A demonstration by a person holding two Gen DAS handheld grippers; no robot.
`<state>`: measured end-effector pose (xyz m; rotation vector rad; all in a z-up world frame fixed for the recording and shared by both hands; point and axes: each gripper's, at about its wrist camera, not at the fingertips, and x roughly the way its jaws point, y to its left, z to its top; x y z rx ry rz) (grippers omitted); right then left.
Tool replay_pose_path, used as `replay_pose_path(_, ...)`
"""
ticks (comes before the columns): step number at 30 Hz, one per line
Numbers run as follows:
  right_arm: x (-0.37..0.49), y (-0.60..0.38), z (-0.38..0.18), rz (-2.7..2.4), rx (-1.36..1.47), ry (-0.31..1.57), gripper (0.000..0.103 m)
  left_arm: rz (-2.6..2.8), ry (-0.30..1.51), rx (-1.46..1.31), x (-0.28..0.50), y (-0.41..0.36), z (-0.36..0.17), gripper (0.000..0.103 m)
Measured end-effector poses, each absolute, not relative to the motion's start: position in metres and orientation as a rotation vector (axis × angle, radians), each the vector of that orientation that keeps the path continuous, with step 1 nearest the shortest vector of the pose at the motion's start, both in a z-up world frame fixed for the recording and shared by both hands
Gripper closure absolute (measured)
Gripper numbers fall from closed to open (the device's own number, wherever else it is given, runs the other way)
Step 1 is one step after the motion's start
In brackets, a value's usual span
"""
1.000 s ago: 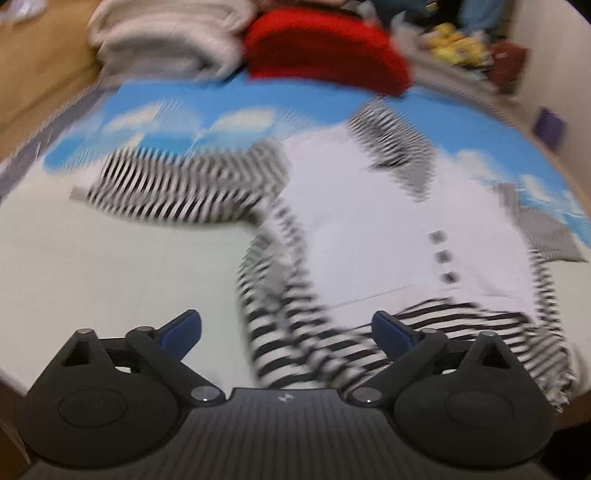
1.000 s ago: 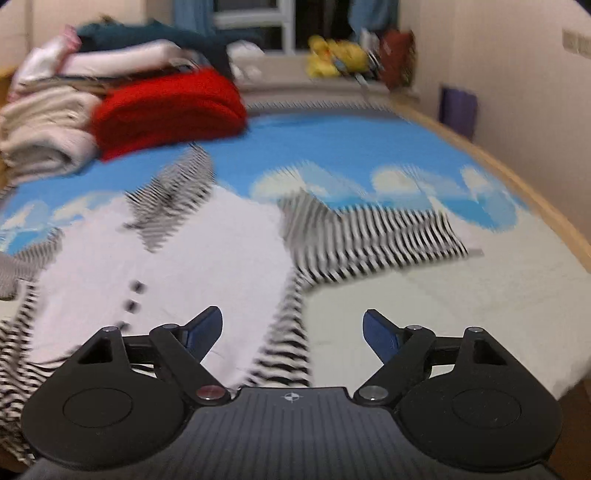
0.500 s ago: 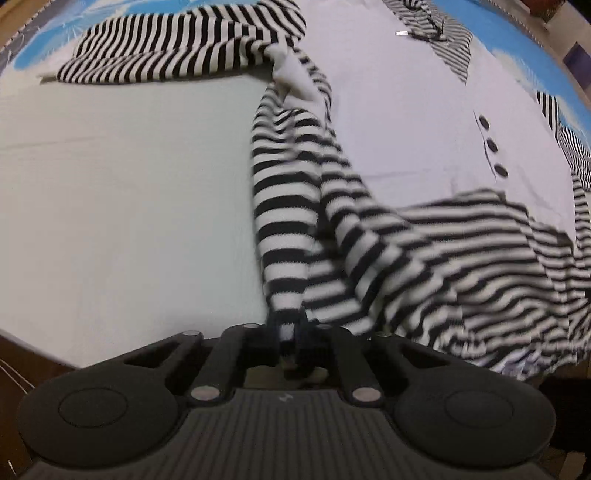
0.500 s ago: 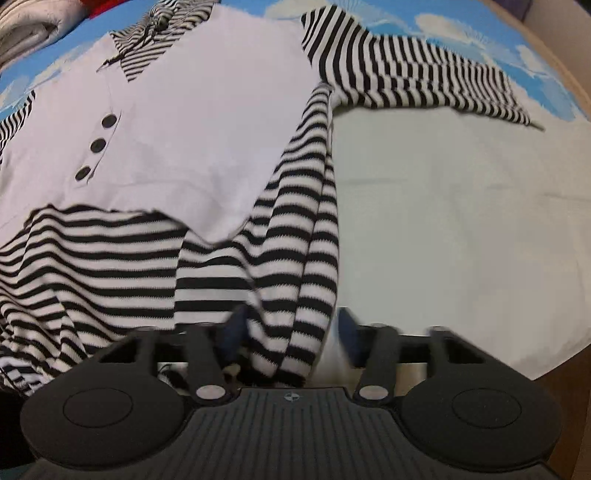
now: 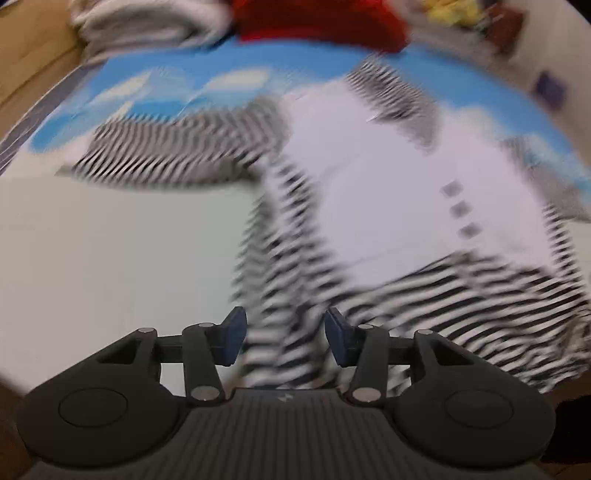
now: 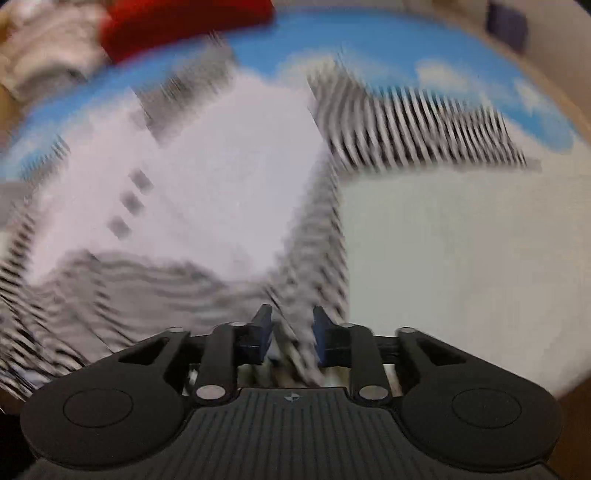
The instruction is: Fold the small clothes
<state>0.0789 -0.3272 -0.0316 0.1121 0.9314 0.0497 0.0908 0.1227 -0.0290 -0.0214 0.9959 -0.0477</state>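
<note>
A small white top (image 5: 388, 177) with black-and-white striped sleeves, collar and hem lies spread on the bed, three dark buttons down its front. Both views are motion-blurred. My left gripper (image 5: 284, 332) hovers over the striped side seam near the hem; its jaws are opening, with striped cloth between the blue pads (image 5: 232, 336) but gaps on either side. In the right wrist view the same top (image 6: 221, 177) shows. My right gripper (image 6: 292, 332) is at the other hem corner, jaws opening, a fold of striped cloth still between the pads.
The bed sheet (image 5: 110, 240) is pale near me and sky-blue with clouds farther back. Folded beige clothes (image 5: 147, 22) and a red folded garment (image 5: 317, 18) are stacked at the far end. A wooden bed edge (image 6: 576, 110) runs along the right.
Half a second ago both grippers were low at the hem, the left shut on striped cloth. Now both have pulled back and their jaws stand wider apart.
</note>
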Motion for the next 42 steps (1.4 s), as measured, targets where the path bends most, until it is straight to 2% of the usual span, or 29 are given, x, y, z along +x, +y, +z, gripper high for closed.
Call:
replay_pose_path(1,0.079,-0.321,-0.029,0.092,0.113,0.916,0.057,-0.092,0.989,-0.026,0.094,0.116,-0.027,0.052)
replay_pose_path(6,0.090,-0.284,-0.054,0.241,0.022,1.072,0.056,-0.238,1.068,0.027,0.103,0.077,-0.052,0.052)
replay_pose_path(10,0.082,-0.263,-0.088,0.240,-0.177,1.253,0.056,-0.210,1.312,0.137,0.100,0.069,-0.105,0.053)
replay_pose_path(15,0.082,-0.268,-0.076,0.255,-0.099,1.188,0.055,-0.238,1.180,0.039,0.093,0.079,-0.076,0.054)
replay_pose_path(19,0.084,-0.266,-0.085,0.227,-0.152,1.233,0.055,-0.168,1.308,0.125,0.097,0.077,-0.095,0.054)
replay_pose_path(23,0.084,-0.268,-0.059,0.216,-0.055,1.091,0.055,-0.203,1.096,-0.014,0.098,0.081,-0.047,0.051)
replay_pose_path(26,0.088,-0.276,-0.037,0.145,0.003,0.945,0.055,-0.126,0.934,-0.085,0.099,0.088,-0.017,0.039)
replay_pose_path(28,0.089,-0.280,-0.026,0.099,0.007,0.850,0.055,-0.061,0.876,-0.130,0.114,0.099,-0.004,0.025)
replay_pose_path(33,0.100,-0.283,0.000,0.023,-0.006,0.693,0.049,0.050,0.767,-0.172,0.145,0.118,0.008,0.025)
replay_pose_path(42,0.195,-0.254,0.047,-0.001,0.038,0.691,0.047,0.239,0.734,-0.229,0.237,0.192,-0.006,0.026)
